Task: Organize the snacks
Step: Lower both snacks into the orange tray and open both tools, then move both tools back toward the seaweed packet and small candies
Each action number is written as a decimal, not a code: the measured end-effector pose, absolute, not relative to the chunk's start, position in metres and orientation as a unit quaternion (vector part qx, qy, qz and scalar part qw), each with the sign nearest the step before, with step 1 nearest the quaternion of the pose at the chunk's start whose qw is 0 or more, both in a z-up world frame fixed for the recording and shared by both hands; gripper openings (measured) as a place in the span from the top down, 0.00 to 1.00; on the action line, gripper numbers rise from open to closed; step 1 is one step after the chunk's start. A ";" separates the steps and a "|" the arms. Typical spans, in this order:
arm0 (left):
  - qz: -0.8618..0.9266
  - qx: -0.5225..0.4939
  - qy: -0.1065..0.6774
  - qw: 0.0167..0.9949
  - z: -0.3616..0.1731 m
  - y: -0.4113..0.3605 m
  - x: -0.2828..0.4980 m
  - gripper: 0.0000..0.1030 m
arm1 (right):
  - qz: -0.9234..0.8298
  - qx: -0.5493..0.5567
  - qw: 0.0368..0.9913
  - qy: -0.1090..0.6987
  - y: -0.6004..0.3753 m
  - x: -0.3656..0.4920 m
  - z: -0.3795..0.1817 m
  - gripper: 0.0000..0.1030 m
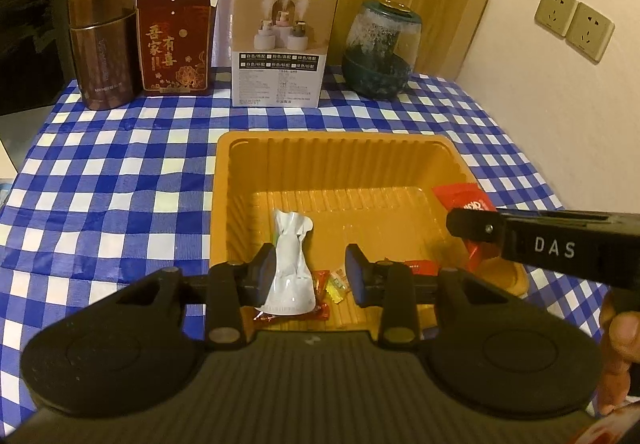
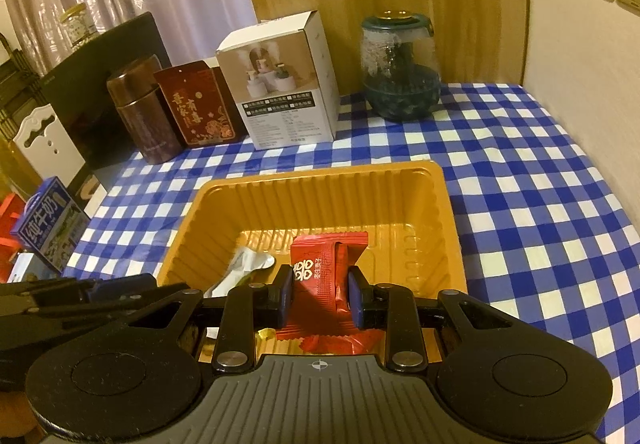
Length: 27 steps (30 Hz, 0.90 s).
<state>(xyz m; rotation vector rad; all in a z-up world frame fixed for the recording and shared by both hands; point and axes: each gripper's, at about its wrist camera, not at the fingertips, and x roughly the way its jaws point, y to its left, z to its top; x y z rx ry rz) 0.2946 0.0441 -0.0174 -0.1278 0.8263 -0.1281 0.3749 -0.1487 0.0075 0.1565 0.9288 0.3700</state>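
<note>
An orange plastic tray (image 1: 340,152) sits on the blue checked tablecloth; it also shows in the right wrist view (image 2: 320,184). My left gripper (image 1: 310,276) is open above the tray's near end. A white snack packet (image 1: 290,268) leans against its left finger, apart from the right one. Small red and yellow candies (image 1: 332,284) lie under it. My right gripper (image 2: 320,298) has both pads against a red snack packet (image 2: 316,280) over the tray. That packet (image 1: 460,196) and the right gripper show at right in the left wrist view.
Along the back stand a brown tin (image 1: 102,44), a red gift box (image 1: 174,44), a white carton (image 1: 282,44) and a glass jar (image 1: 382,48). A wall (image 1: 560,104) bounds the right side. A blue milk carton (image 2: 48,224) stands off the table's left edge.
</note>
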 end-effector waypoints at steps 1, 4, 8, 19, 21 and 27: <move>-0.062 -0.062 0.401 0.912 -0.018 0.044 0.295 0.67 | 0.178 0.075 0.875 0.445 -0.148 0.375 0.007 0.72; -0.061 -0.061 0.401 0.912 -0.018 0.045 0.295 0.67 | 0.178 0.075 0.875 0.445 -0.147 0.377 0.007 0.72; -0.057 -0.064 0.399 0.913 -0.018 0.048 0.296 0.67 | 0.181 0.090 0.874 0.442 -0.148 0.382 0.006 0.71; -0.051 -0.077 0.401 0.911 -0.022 0.056 0.285 0.63 | 0.166 0.155 0.869 0.440 -0.170 0.380 0.003 0.39; -0.050 -0.078 0.400 0.912 -0.021 0.056 0.280 0.62 | 0.157 0.156 0.868 0.445 -0.176 0.373 0.001 0.39; -0.053 -0.084 0.400 0.911 -0.016 0.051 0.261 0.57 | 0.138 0.160 0.864 0.456 -0.191 0.345 0.000 0.39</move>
